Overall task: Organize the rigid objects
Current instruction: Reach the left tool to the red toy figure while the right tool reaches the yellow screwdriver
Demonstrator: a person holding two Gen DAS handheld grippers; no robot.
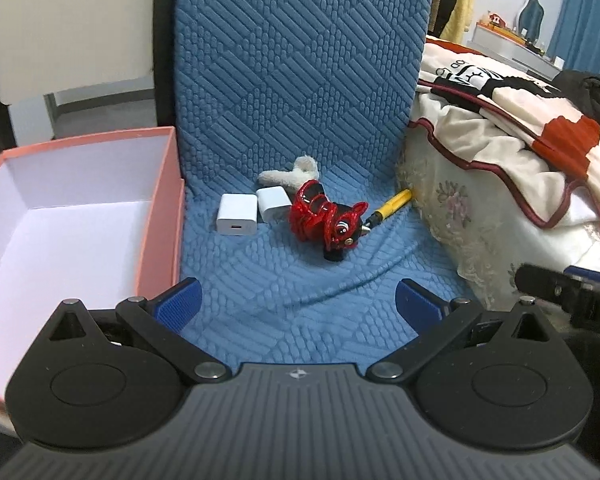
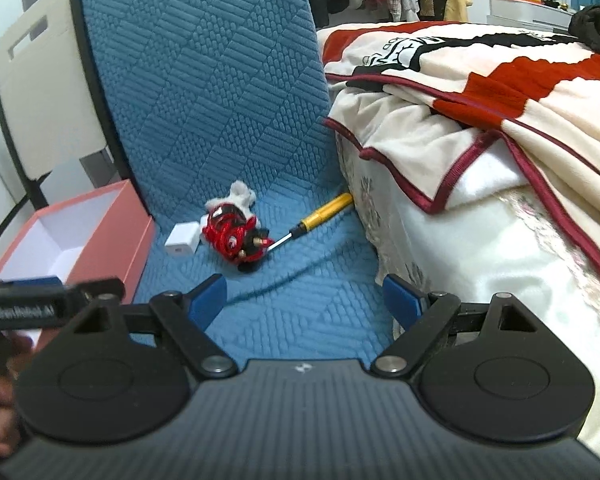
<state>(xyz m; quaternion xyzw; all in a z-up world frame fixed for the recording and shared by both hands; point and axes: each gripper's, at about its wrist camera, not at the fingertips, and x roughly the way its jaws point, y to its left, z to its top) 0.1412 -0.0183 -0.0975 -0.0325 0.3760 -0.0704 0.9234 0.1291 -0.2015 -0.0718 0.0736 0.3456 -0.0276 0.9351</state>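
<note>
On the blue quilted chair seat (image 1: 284, 280) lie two white charger blocks (image 1: 237, 213) (image 1: 273, 203), a red and black figurine (image 1: 327, 220), a yellow-handled screwdriver (image 1: 392, 205) and a small white plush toy (image 1: 290, 176). An open pink box (image 1: 80, 216) with a white inside stands at the seat's left. My left gripper (image 1: 298, 304) is open and empty, well in front of the objects. My right gripper (image 2: 305, 302) is open and empty, also short of the figurine (image 2: 232, 236), the screwdriver (image 2: 320, 216) and one charger (image 2: 182, 243).
A bed with a cream and red blanket (image 2: 480, 120) and a floral valance borders the seat on the right. The blue chair back (image 1: 296, 60) rises behind the objects. A white folding chair (image 2: 36, 80) stands at the left. The pink box (image 2: 72, 236) is empty.
</note>
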